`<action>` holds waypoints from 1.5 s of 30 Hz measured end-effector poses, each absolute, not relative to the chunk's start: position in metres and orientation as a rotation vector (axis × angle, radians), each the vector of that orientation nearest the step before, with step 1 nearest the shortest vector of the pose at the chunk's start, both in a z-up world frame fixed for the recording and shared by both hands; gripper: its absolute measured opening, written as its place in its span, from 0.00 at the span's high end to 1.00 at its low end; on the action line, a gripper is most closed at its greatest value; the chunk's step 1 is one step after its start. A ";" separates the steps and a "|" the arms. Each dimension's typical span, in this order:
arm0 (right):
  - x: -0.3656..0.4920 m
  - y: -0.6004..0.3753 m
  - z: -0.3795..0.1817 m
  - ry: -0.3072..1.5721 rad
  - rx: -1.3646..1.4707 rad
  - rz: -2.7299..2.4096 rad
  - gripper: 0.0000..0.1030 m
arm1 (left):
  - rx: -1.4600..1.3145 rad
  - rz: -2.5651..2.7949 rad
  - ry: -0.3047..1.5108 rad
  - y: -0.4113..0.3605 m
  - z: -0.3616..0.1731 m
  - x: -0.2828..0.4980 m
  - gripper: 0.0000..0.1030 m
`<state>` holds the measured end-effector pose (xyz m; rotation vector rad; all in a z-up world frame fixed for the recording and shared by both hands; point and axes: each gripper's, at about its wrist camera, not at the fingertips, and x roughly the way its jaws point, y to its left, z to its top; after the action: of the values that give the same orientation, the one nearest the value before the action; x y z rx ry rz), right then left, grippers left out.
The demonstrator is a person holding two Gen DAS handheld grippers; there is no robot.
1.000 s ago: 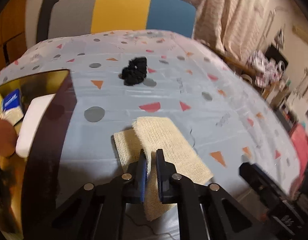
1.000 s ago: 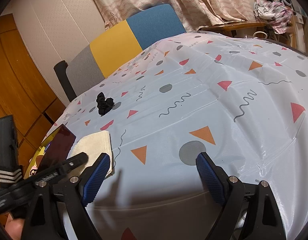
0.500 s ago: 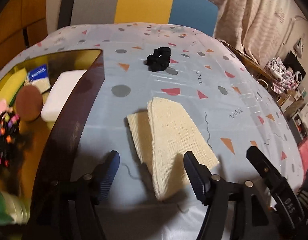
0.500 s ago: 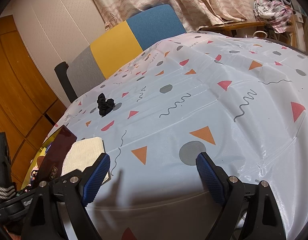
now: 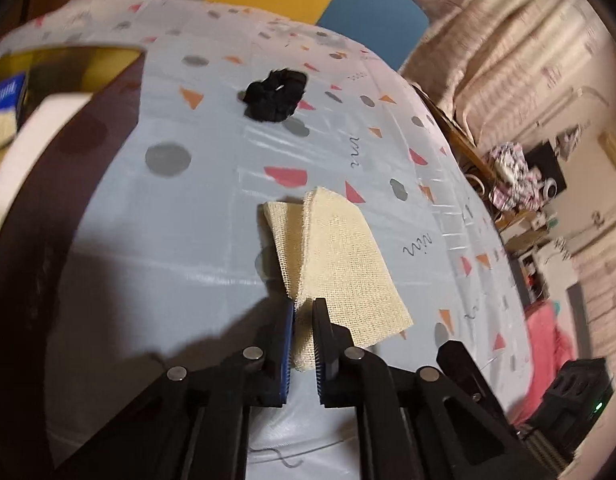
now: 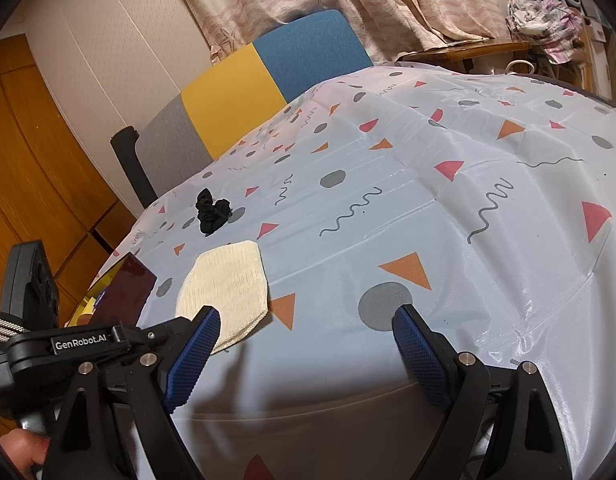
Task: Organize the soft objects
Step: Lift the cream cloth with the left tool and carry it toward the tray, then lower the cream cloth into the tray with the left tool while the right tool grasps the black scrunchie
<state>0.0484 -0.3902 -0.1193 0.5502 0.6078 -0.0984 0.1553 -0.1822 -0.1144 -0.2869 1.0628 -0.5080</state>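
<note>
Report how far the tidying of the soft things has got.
Done: a white foam block and other items already lie in the gold-lined box. In hand: the left tongs are shut on the near edge of the cream cloth, which is partly lifted off the tablecloth. Left: the black scrunchie sits untouched farther back. The right tongs are open and empty.

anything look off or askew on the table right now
Only the cream cloth: its near edge is bunched into a raised ridge between the shut left tongs, so it lies crooked. The black scrunchie sits loose beyond it. Nothing is spilled or damaged.
</note>
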 end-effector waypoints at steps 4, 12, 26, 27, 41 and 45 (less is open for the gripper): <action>0.048 -0.390 -0.119 0.608 0.551 -0.098 0.13 | -0.330 -0.516 1.041 -0.175 -0.107 0.152 0.95; 0.048 -0.390 -0.119 0.611 0.552 -0.098 0.13 | -0.287 -0.545 0.922 -0.158 -0.083 0.129 0.96; 0.091 -0.386 -0.085 0.660 0.424 -0.054 0.13 | -0.444 -0.616 0.875 -0.108 -0.055 0.118 0.97; 0.094 -0.387 -0.086 0.668 0.440 -0.061 0.13 | -0.461 -0.620 0.868 -0.103 -0.051 0.118 0.97; 0.115 -0.367 -0.101 0.728 0.516 -0.047 0.13 | -0.579 -0.564 0.778 -0.028 -0.021 0.123 0.97; 0.132 -0.359 -0.084 0.710 0.476 -0.031 0.13 | -0.563 -0.533 0.762 -0.009 -0.018 0.120 0.97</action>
<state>0.1320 -0.3590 -0.0839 0.4762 0.7098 -0.0309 0.1196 -0.0087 -0.0184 -0.5628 0.7616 -0.5331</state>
